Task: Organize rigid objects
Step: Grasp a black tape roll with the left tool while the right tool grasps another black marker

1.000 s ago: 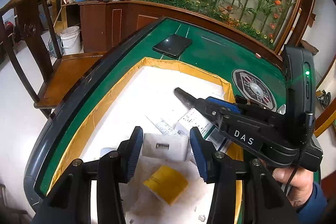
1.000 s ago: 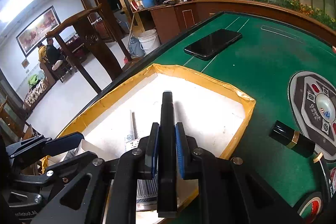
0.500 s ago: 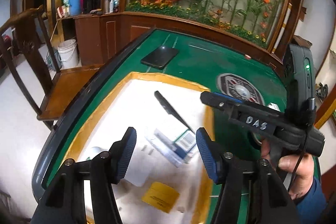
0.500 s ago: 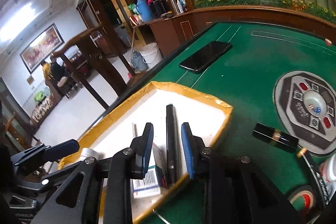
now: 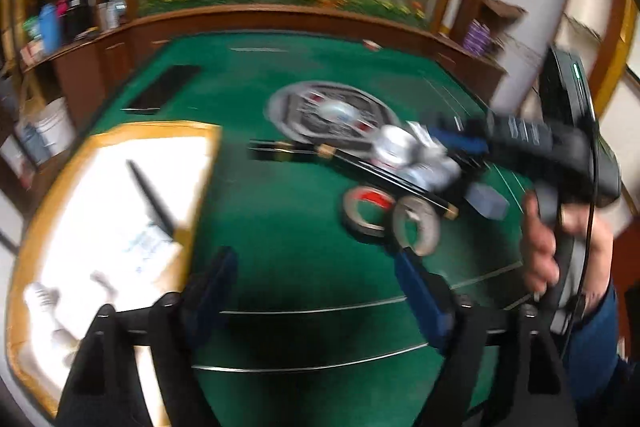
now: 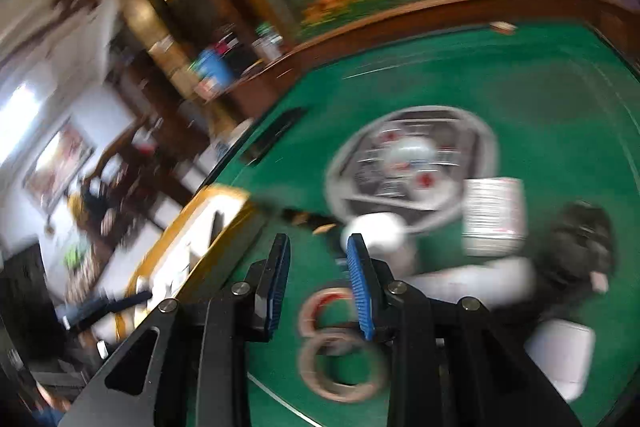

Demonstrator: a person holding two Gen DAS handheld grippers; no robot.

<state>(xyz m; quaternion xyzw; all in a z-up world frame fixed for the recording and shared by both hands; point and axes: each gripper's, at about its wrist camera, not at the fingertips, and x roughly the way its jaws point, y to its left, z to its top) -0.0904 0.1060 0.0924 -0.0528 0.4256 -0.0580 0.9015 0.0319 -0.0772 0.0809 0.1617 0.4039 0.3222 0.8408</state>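
Observation:
Both views are motion-blurred. A white tray with a yellow rim (image 5: 216, 147) lies at the left on the green table; a black pen (image 5: 150, 197) and small boxes lie in it. My left gripper (image 5: 316, 287) is open and empty above bare green felt, right of the tray. My right gripper (image 6: 318, 275) is open and empty, over the table near two tape rolls (image 6: 340, 359). The rolls (image 5: 388, 215), a black-and-gold tube (image 5: 280, 151) and white bottles (image 5: 416, 159) lie at centre right. The right gripper's body (image 5: 552, 147) hovers over them.
A round grey control panel (image 5: 332, 111) is set in the table's middle. A black phone (image 5: 164, 89) lies at the far left. A striped can (image 6: 494, 215), a black object (image 6: 580, 239) and a white container (image 6: 560, 355) crowd the right. A wooden rail rims the table.
Both grippers swung right, away from the tray toward the clutter. The right gripper let go of the black pen, which now lies in the tray. The left gripper left the small box.

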